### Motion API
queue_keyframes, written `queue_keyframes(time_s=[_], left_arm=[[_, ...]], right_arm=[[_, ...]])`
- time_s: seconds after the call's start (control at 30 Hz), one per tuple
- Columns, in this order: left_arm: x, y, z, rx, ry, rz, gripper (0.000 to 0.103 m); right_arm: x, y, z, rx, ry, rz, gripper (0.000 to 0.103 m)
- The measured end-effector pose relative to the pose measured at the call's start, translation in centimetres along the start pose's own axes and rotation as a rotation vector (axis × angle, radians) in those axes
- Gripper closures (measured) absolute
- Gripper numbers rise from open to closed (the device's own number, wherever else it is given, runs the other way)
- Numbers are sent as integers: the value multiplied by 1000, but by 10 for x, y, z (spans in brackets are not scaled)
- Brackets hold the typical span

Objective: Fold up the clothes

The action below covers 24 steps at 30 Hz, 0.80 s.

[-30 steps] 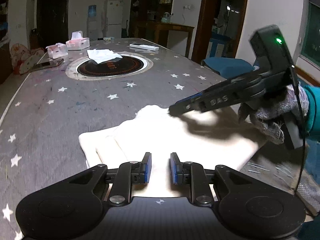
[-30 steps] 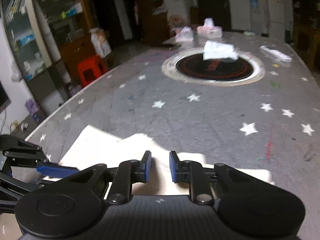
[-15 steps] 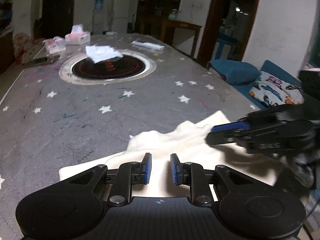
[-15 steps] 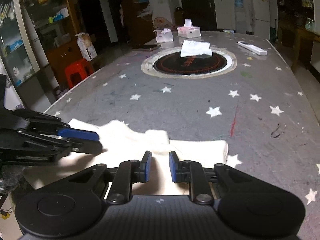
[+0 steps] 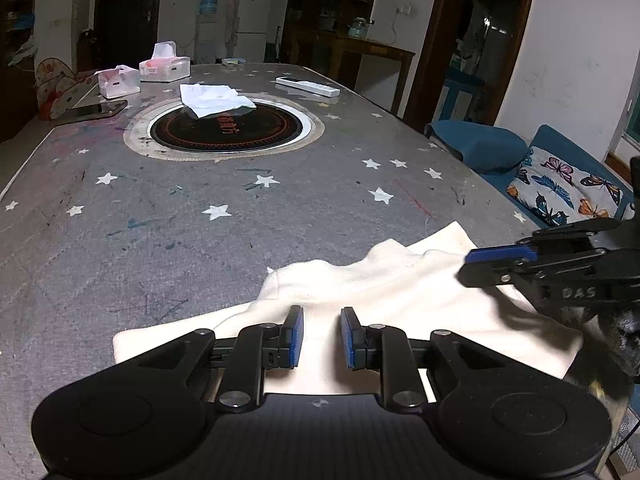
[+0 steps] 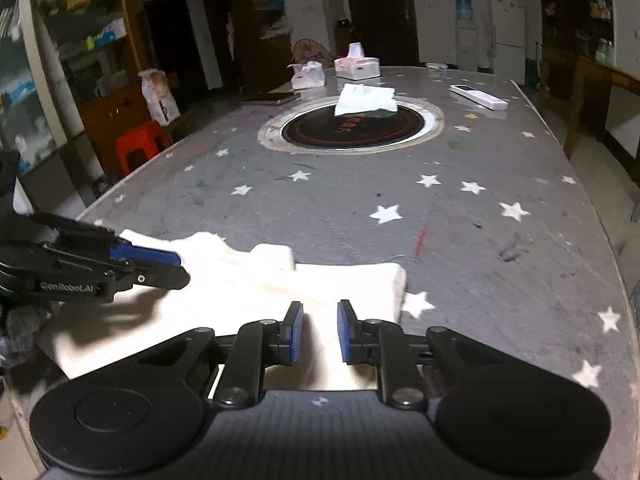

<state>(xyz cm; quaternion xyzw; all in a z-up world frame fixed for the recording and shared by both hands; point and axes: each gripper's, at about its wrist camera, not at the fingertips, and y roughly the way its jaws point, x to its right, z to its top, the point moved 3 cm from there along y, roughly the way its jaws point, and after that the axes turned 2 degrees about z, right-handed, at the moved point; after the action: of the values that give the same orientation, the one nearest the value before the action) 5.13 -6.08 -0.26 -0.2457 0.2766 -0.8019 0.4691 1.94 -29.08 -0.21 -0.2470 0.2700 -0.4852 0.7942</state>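
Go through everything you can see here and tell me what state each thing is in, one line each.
Cream folded garment: lying flat on the grey star-print table, partly folded.
Left gripper: open, over the garment, holding nothing.
Right gripper: open, over the garment, holding nothing.
White cloth: crumpled, lying on the round black hotplate.
Pink-and-white tissue box: open, tissue sticking up.
Black phone: lying flat, screen dark.

Garment [image 5: 384, 296] on table [image 5: 200, 248] near edge, hotplate [image 5: 224, 130] behind (cloth [image 5: 214, 100] on it)
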Motion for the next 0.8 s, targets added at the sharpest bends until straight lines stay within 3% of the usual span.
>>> queue_keyframes(time_s=[0.23, 0.43, 0.8], left_arm=[[2, -1, -2, 15, 11, 9, 80], [14, -16, -3, 45, 41, 10, 79], [69, -32, -25, 55, 135, -125, 79]], right_arm=[[-12, -36, -14, 9, -72, -4, 85], [-11, -39, -36, -23, -105, -55, 84], [7, -12, -10, -21, -67, -56, 84]])
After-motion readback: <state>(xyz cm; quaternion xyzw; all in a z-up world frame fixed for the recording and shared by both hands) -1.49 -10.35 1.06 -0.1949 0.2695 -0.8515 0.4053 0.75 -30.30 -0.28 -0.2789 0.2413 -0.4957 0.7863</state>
